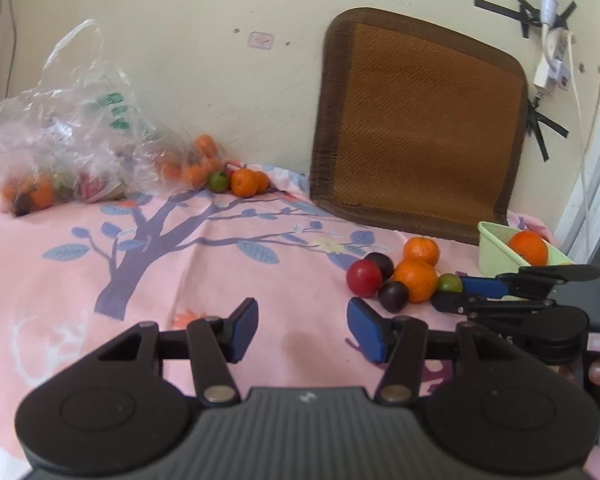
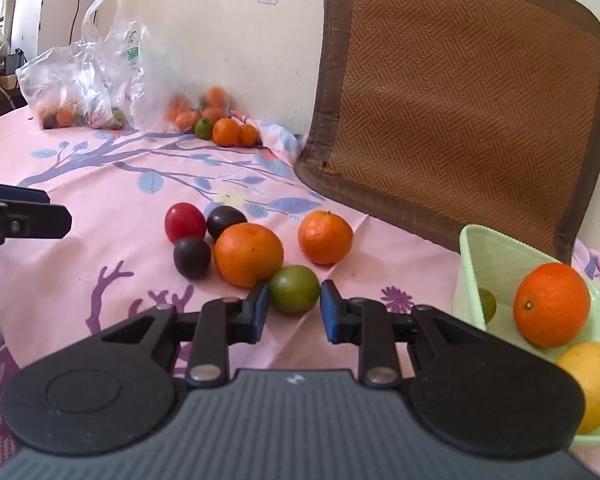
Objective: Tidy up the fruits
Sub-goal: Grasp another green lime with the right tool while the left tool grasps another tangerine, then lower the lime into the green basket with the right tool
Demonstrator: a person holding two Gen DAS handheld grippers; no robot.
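Six loose fruits cluster on the pink tablecloth [image 2: 100,280] beside the green basket [image 2: 484,256]. Right gripper [image 2: 294,306]: jaws spread, flanking the green fruit [image 2: 294,289] without clamping it. Left gripper [image 1: 302,328]: jaws released, empty, well apart from the cluster. Basket contents: an orange [image 2: 552,304], a yellow fruit [image 2: 592,380], a small green one.

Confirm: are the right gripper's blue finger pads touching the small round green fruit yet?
Apart. In the right wrist view the right gripper straddles the small green fruit, with pink cloth visible between the fruit and each blue pad.
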